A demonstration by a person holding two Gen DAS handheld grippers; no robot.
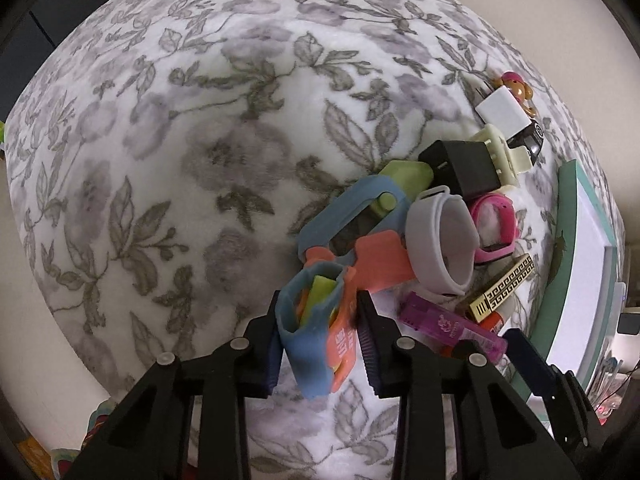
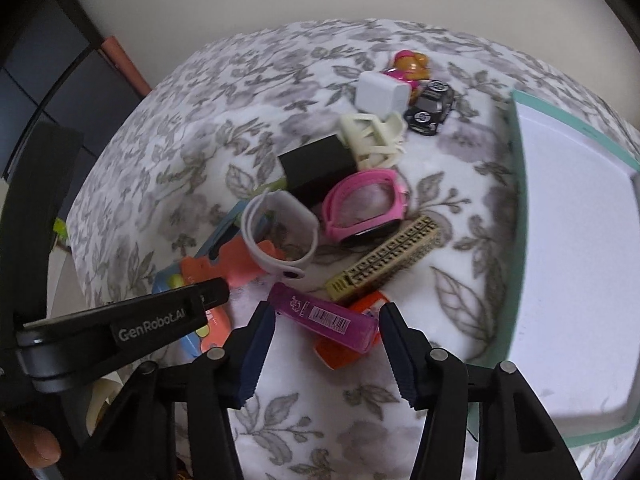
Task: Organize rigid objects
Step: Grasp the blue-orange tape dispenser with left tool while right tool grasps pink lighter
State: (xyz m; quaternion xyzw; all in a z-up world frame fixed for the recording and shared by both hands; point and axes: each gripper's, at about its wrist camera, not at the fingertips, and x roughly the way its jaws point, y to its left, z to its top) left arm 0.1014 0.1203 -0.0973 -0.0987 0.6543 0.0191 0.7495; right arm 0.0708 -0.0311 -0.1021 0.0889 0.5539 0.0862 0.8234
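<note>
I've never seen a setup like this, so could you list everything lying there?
Wristband: one, blue, between the left jaws.
Wristband: one, grey-white, pile centre.
Wristband: one, pink, beside it.
Block: one, black, behind.
Hair claw: one, cream, further back.
Charger: one, white, far end.
Toy car: one, black, beside charger.
Lighter: one, purple, between the right jaws.
Box: one, teal-rimmed, right.
Left gripper: shut.
Right gripper: open.

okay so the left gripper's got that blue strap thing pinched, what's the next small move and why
Probably lift the left gripper straight up a little. Its jaws are shut on the blue strap, which still overlaps the orange piece in the pile. The right gripper is open, over the purple lighter.
</note>
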